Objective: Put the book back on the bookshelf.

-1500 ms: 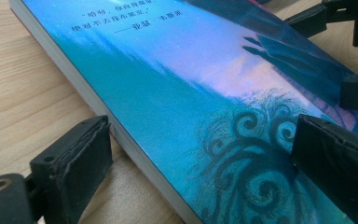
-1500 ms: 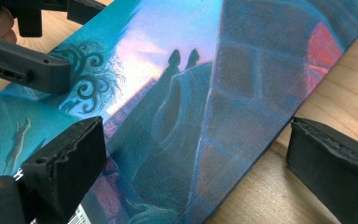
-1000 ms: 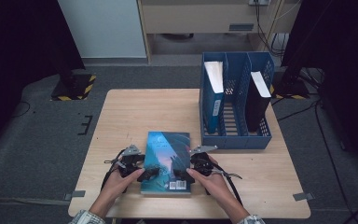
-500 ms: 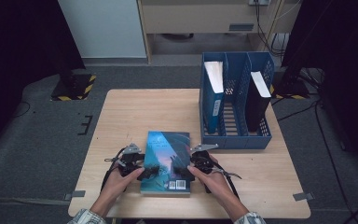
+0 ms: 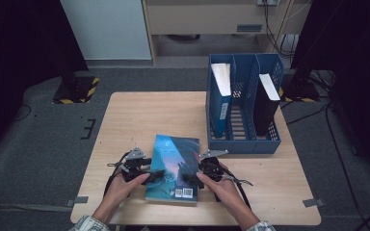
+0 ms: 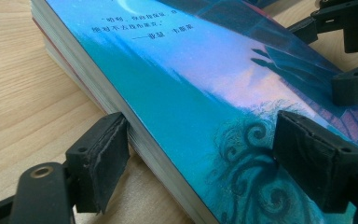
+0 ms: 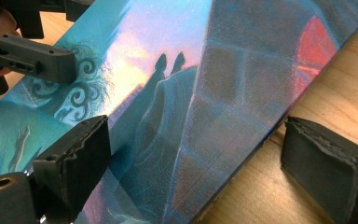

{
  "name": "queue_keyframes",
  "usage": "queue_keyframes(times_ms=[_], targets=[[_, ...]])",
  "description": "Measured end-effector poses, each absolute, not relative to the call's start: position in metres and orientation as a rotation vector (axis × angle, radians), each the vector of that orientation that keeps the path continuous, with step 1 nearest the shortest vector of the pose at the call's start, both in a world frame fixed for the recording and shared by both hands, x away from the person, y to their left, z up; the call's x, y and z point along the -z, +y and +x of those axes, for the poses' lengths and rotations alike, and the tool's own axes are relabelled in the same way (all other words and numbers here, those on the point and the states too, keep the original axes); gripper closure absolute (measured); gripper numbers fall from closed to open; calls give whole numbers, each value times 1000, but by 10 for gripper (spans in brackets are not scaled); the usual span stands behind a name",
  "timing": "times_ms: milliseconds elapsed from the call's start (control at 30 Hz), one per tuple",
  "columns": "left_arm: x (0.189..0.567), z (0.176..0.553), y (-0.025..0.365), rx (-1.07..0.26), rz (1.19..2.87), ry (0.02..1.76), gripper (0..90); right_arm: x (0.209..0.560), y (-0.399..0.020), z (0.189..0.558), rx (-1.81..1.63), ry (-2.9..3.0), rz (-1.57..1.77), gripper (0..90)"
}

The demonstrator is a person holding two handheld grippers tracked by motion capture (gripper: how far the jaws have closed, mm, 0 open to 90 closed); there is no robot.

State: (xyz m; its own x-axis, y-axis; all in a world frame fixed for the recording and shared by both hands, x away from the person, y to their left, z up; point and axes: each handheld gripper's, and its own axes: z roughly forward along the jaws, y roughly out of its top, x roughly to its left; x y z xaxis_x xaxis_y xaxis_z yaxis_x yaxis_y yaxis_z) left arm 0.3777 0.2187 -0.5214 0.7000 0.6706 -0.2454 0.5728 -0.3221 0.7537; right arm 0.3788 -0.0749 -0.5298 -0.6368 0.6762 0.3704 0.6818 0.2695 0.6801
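Note:
A teal-covered book [image 5: 173, 163] lies flat near the table's front edge. My left gripper [image 5: 155, 175] is at its left edge and my right gripper [image 5: 189, 178] at its right edge. In the left gripper view the left gripper [image 6: 200, 149] straddles the book [image 6: 177, 93]. One pad [image 6: 107, 158] touches the page edge and the other sits over the cover; its jaws have just been closing. In the right gripper view the right gripper [image 7: 196, 168] has one pad over the book [image 7: 191, 93] and one pad [image 7: 326, 172] clear of it on the wood. Its jaws have also just been closing.
A blue file holder [image 5: 243, 144] stands at the table's back right, just beyond the book. It holds an upright blue book [image 5: 220, 96] and a dark book [image 5: 266, 103]. Bare wooden table [image 5: 139, 115] stretches to the back left. Cables trail from both grippers.

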Motion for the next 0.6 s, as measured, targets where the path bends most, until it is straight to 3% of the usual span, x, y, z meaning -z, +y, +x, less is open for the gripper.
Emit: queue_keyframes(times_ms=[300, 600], targets=[[523, 380, 220, -123, 2016, 935, 178, 532, -67, 385, 1340, -2513, -1306, 20], [521, 379, 224, -112, 2006, 955, 233, 519, -67, 383, 1388, -2525, -1349, 149]])
